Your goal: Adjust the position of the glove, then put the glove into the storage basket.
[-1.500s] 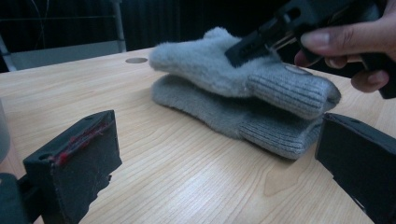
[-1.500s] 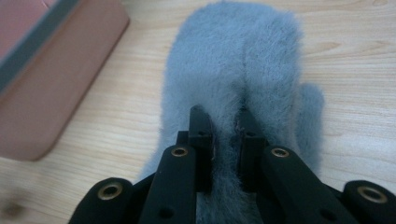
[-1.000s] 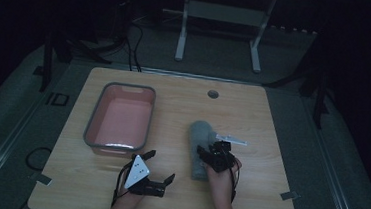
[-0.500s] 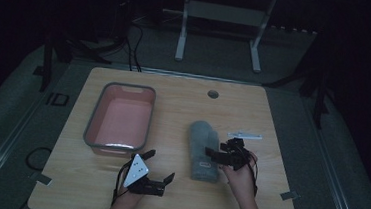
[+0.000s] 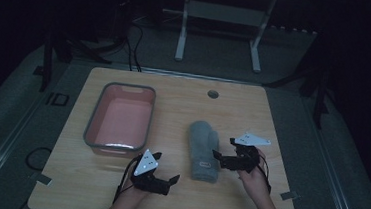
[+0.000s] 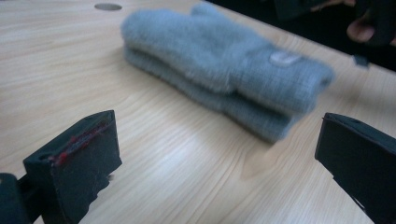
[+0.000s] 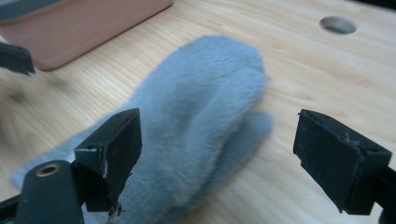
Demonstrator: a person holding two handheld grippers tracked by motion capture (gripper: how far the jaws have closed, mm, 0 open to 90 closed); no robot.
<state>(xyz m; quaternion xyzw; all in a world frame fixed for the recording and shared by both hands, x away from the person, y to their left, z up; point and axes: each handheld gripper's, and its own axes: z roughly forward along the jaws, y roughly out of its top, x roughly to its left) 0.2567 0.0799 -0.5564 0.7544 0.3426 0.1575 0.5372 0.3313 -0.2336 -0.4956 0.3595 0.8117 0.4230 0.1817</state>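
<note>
A pair of grey mittens [image 5: 203, 148] lies stacked flat on the wooden table [image 5: 253, 110], cuffs toward the person. My right gripper [image 5: 217, 159] sits just right of the cuffs, pointing left at them. In the right gripper view the mittens [image 7: 201, 116] lie under and ahead of the right gripper [image 7: 217, 140], whose jaws have just been opening and stand wide, not pressing the wool. My left gripper [image 5: 171, 180] rests near the front edge, left of the mittens. In the left gripper view the left gripper [image 6: 215, 154] is open with bare wood between its jaws, and the mittens [image 6: 219, 70] lie beyond.
A pink tub [image 5: 92, 122] with a grey rim stands at the table's left half; its corner shows as the tub [image 7: 93, 23] in the right gripper view. A round cable hole [image 5: 213, 93] sits near the far edge. Dark floor and a stand's legs lie beyond the table.
The right hand has slid rightward off the top of the mittens to their right side, and its jaws have spread apart. The mittens stay on the table. The left gripper has kept still.
</note>
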